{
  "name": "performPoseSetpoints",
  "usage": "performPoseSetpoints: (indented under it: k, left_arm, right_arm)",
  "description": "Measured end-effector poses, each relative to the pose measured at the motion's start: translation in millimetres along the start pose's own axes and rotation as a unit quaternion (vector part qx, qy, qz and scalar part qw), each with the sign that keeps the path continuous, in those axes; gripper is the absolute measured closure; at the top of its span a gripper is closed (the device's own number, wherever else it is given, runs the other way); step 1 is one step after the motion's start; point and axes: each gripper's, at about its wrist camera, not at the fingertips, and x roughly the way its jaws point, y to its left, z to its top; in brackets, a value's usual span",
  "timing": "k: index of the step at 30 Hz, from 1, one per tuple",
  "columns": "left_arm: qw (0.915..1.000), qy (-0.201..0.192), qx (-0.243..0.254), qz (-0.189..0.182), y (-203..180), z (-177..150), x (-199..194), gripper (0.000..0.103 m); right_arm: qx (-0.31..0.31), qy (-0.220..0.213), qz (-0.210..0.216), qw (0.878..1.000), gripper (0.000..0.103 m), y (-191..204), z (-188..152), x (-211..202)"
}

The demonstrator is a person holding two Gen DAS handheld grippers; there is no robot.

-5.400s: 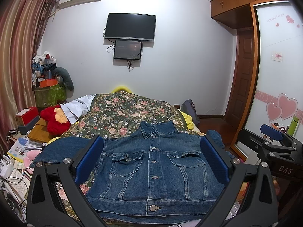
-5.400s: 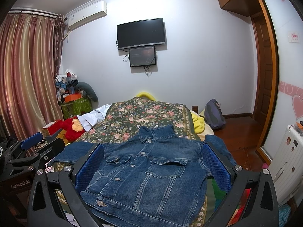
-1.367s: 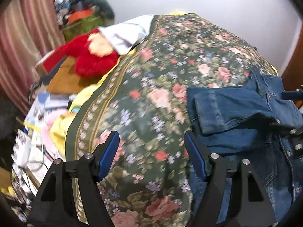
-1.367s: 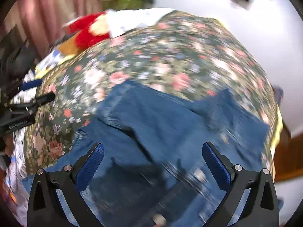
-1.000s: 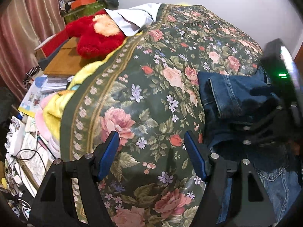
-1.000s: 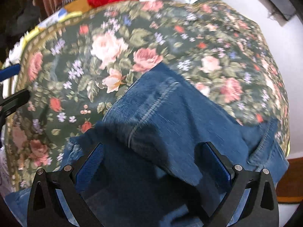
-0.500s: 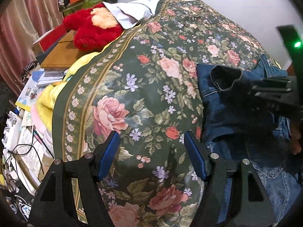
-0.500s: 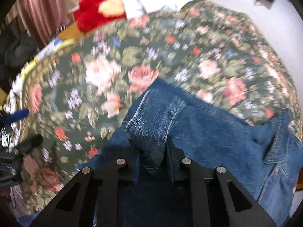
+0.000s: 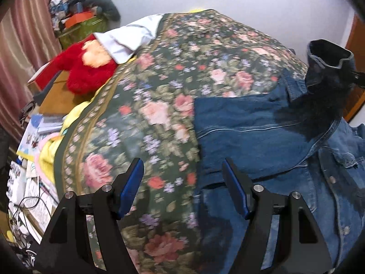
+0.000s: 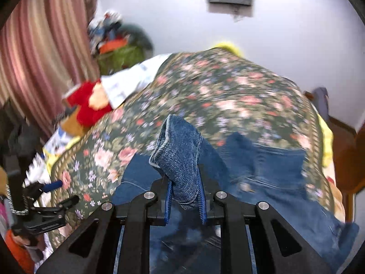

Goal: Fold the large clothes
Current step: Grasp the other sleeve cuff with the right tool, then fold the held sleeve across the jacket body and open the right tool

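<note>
Clamping denim jacket (image 10: 262,166) cuff (image 10: 180,150), right hand-held gripper (image 10: 186,202) now raised; earlier wide. Left hand-held gripper (image 9: 183,187) wide, empty.

Blue denim jacket (image 9: 262,137) on green, pink-rose floral bedspread (image 9: 171,91)

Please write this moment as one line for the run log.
right tongs: shut on sleeve cuff, raised | left tongs: open, empty | denim jacket: on floral bedspread

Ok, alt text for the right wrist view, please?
The right gripper is shut on the cuff of a denim jacket sleeve, lifted above the jacket on a floral bedspread. A red plush toy lies left.
</note>
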Motion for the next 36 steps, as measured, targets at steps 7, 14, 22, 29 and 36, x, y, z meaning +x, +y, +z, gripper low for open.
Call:
performPoseSetpoints:
  k: [7,14,22,29,36]
  left_arm:
    - [0.9991,0.019,0.026,-0.026,-48.8,19.1,20.1,0.031]
    - [0.9930,0.108,0.042,-0.025,-80.6,8.8,82.3,0.031]
    - [0.9930,0.102,0.057,-0.013,-85.4,-5.4,90.0,0.022]
    - [0.9914,0.096,0.089,0.006,-93.6,-6.7,83.2,0.021]
    - [0.9923,0.030,0.120,-0.009,-103.5,7.2,31.9,0.021]
  right_arm:
    - [0.063,-0.003,-0.013,0.998,0.087,-76.3,-30.3,-39.2]
    - [0.121,0.030,-0.043,0.991,0.087,-133.5,-77.3,-32.2]
    - [0.144,0.058,-0.096,0.983,0.087,-182.3,-123.6,-36.8]
    - [0.160,0.080,-0.112,0.978,0.086,-205.7,-137.6,-51.4]
    - [0.113,0.124,-0.066,0.984,0.086,-171.3,-111.0,-35.0]
